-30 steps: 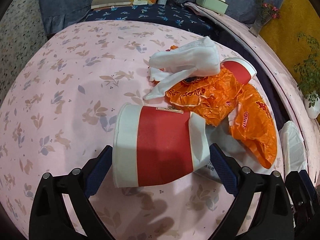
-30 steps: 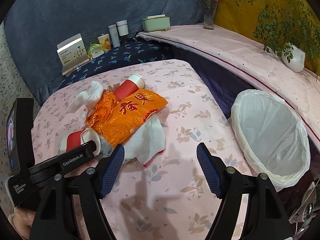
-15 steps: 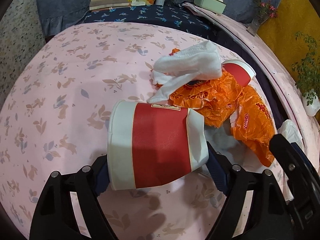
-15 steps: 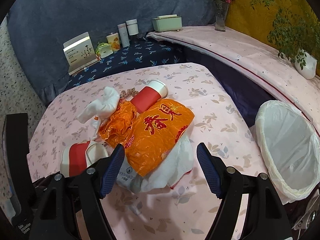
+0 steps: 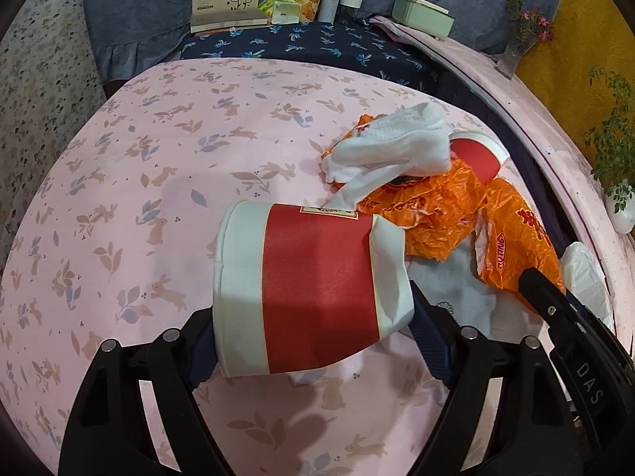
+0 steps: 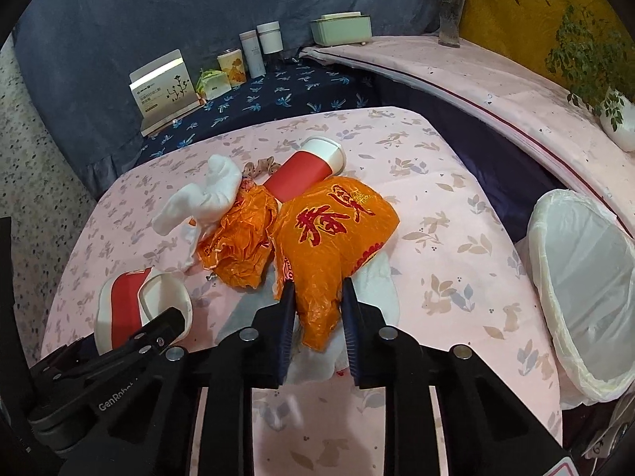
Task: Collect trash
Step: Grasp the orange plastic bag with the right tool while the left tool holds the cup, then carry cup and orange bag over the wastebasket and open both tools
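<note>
My left gripper (image 5: 313, 333) is shut on a crushed red and white paper cup (image 5: 317, 289), which lies sideways between its pads just above the pink tablecloth (image 5: 158, 182). In the right wrist view the same cup (image 6: 123, 309) shows at the lower left. My right gripper (image 6: 316, 289) is closing its jaws, and the near end of an orange plastic bag (image 6: 329, 230) with red characters is pinched between the pads. A white tissue (image 6: 377, 289) lies under that bag. Behind are a crumpled orange bag (image 6: 242, 234), a white cloth wad (image 6: 206, 198) and a second red cup (image 6: 305, 170).
A bin with a white liner (image 6: 583, 277) stands off the table's right edge. On a dark blue flowered shelf (image 6: 285, 95) behind stand a card box (image 6: 162, 83), tins and bottles. A pale green box (image 6: 341, 29), a vase and a potted plant (image 6: 619, 119) sit on the pink ledge.
My right gripper moved in over the orange bag and its jaws closed from wide apart onto the bag's near end. My left gripper closed on the paper cup and raised it slightly.
</note>
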Demonstrator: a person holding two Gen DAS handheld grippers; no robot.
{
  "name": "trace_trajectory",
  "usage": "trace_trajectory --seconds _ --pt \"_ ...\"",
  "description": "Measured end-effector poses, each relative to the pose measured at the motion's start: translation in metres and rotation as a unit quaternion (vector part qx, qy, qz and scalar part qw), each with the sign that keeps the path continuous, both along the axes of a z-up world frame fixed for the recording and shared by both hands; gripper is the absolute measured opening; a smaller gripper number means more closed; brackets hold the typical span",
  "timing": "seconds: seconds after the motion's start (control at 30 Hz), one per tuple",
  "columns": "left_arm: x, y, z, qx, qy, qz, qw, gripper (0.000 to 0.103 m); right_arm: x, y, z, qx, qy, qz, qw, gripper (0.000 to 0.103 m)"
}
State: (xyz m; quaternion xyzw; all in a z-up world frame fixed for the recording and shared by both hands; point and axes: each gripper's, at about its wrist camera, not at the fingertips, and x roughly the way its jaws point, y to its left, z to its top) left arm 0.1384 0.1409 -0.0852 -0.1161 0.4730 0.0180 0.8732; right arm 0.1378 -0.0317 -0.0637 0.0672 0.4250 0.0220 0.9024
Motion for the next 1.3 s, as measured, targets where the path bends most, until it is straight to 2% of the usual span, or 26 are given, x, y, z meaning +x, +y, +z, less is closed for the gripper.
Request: trace_trajectory --seconds 0.23,0.57,0.8,1.3 --pt "-0.012 -0.021 0.02 -0.002 -0.02 -0.018 0.9996 0.078 -0.021 -0.019 0.022 0.014 -0.025 -0.011 1.0 0.015" --pt "-0.035 -0.069 0.041 -0.007 -0.03 -0.047 0.9984 0.078 -0.059 -0.057 0.046 0.011 -0.055 -0.023 0.998 0.015" --pt "-0.053 -0.095 0.052 -0.009 -0.047 -0.056 0.9973 0.078 -0.078 -0.083 0.05 -0.016 -0.052 -0.023 0.998 0.015" --pt "-0.063 -0.128 0.056 0.012 -0.052 -0.084 0.995 0.078 -0.103 -0.113 0.046 -0.014 -0.051 -0.052 0.997 0.015"
